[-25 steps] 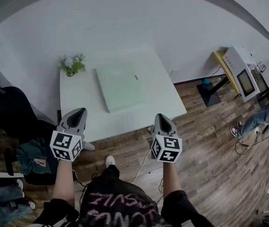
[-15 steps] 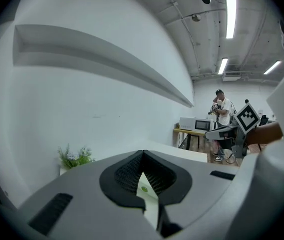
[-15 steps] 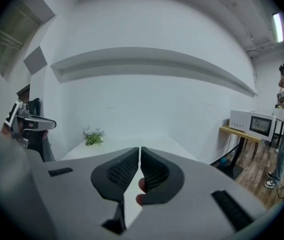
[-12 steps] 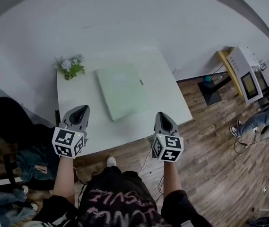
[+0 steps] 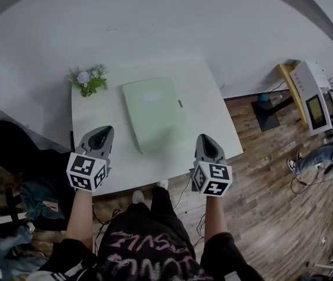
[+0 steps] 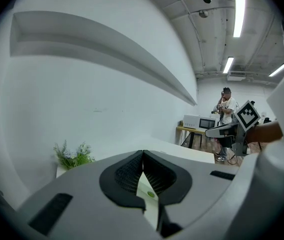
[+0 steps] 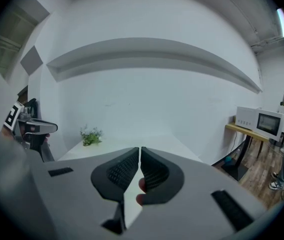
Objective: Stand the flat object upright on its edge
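A pale green flat board (image 5: 154,113) lies flat on the white table (image 5: 99,107), in the middle toward the right. My left gripper (image 5: 100,131) hovers at the table's near left edge, shut and empty. At the near right corner my right gripper (image 5: 204,138) is also shut with nothing in it. Both stop short of the board. In the left gripper view the jaws (image 6: 142,155) meet at the tip, and a sliver of the board (image 6: 146,190) shows below them. The right gripper view shows its jaws (image 7: 140,150) closed, with the table (image 7: 132,143) beyond.
A small potted plant (image 5: 87,79) stands at the table's far left corner. A microwave (image 5: 312,95) sits on a yellow side table at the right, over wooden floor (image 5: 265,174). A person (image 6: 226,104) stands near it. Dark bags (image 5: 14,157) lie left of the table.
The person holding the grippers has stepped closer. Both grippers have advanced from short of the table's front edge to over it. Their jaws stay shut.
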Available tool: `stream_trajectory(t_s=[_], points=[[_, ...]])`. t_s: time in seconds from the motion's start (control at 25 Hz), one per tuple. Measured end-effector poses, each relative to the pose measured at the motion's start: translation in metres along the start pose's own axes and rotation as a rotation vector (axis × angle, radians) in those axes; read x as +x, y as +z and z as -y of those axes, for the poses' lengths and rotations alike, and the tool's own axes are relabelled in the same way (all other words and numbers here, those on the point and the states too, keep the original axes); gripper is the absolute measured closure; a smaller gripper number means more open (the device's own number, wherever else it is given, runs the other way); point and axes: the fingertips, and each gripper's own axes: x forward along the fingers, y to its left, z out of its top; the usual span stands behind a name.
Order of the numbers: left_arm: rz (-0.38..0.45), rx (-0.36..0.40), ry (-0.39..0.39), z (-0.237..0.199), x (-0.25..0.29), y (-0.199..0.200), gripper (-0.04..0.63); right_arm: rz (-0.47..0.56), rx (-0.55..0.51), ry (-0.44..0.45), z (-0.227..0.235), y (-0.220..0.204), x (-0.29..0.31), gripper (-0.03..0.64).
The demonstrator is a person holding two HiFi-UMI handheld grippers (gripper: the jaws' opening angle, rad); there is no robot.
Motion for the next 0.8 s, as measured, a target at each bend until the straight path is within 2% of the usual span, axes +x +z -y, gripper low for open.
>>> stream_trajectory(t_s=[0.4,0.8], points=[[-0.058,-0.040,0.077,-0.013,0.051,-0.004,0.580,-0.073,-0.042,0.120,0.012,0.006,0.075,0.588],[-0.114,-0.082,0.093,-0.016,0.093,-0.020,0.580,-0.148,-0.038,0.180,0.023,-0.011,0.124,0.588]])
